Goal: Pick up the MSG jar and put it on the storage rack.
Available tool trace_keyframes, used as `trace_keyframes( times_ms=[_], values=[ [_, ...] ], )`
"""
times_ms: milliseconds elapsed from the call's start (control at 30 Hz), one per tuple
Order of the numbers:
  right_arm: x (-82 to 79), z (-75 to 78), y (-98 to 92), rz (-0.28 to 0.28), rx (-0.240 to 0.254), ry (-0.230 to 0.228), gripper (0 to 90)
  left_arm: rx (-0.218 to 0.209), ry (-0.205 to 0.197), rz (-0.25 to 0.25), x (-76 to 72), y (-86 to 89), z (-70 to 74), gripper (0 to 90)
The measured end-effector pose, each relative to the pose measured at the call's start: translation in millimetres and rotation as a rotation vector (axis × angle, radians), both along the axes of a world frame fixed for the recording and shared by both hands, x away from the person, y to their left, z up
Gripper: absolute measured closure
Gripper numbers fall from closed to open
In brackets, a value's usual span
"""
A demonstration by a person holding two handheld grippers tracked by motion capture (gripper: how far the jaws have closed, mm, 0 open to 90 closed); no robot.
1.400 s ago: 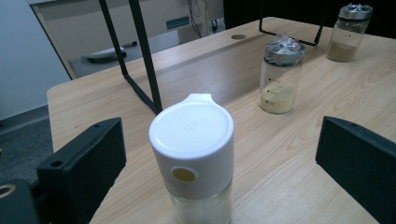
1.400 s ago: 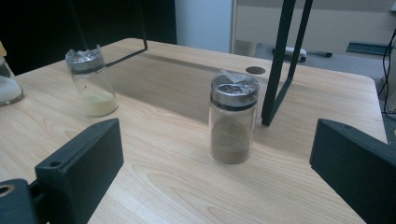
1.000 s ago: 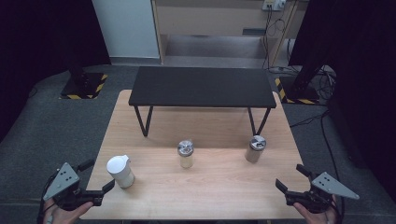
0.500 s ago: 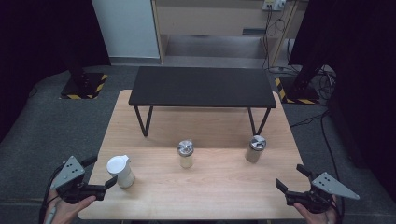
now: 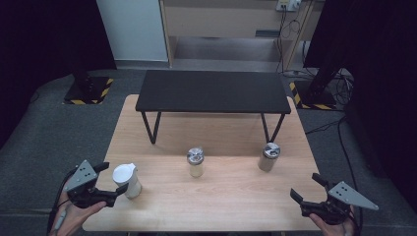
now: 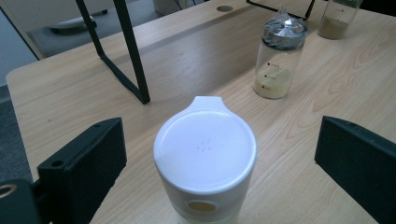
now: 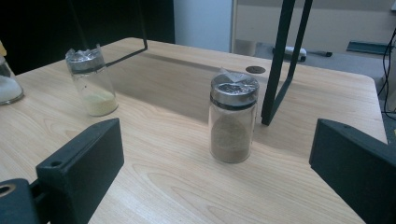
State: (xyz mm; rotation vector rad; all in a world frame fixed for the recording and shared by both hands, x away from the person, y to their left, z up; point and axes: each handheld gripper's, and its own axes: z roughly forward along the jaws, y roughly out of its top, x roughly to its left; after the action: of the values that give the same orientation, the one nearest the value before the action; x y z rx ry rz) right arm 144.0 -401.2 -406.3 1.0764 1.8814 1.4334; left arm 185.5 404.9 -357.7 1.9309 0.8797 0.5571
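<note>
A white lidded cup [image 5: 127,180] stands near the front left of the wooden table [image 5: 231,196]. My left gripper [image 5: 111,179] is open, one jaw on each side of the cup [image 6: 205,154], and its fingers [image 6: 84,163] do not touch it. A jar of pale yellow powder [image 5: 195,162] stands mid-table. A jar of brown powder [image 5: 269,156] stands to the right. My right gripper [image 5: 306,187] is open at the front right edge. It faces the brown jar [image 7: 232,119] from some distance, with nothing between its fingers [image 7: 81,158].
A low black metal-legged shelf [image 5: 214,91] stands across the back half of the table, with open space under it. In the right gripper view its leg [image 7: 280,60] rises just behind the brown jar. The pale jar [image 6: 279,60] stands beyond the cup.
My left gripper has moved forward and to the right, and its open jaws have come around the white cup. The right gripper and both jars have stayed put.
</note>
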Motion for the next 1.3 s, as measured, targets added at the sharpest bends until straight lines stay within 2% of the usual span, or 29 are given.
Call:
trace_keyframes(
  times_ms=[467, 733, 1300],
  values=[
    [0.1, -0.1, -0.3, -0.001, -0.001, 0.000, 3.7, -0.010, 0.028, -0.013, 18.1, 3.1, -15.5, 2.5],
    [0.3, -0.3, -0.4, -0.001, 0.000, 0.001, 3.7, -0.019, 0.040, -0.021, 23.6, 4.6, -23.0, 3.9],
    [0.4, -0.6, -1.0, -0.003, 0.007, 0.005, 3.8, -0.033, 0.030, -0.039, 28.3, 6.7, -39.1, 13.4]
  ],
)
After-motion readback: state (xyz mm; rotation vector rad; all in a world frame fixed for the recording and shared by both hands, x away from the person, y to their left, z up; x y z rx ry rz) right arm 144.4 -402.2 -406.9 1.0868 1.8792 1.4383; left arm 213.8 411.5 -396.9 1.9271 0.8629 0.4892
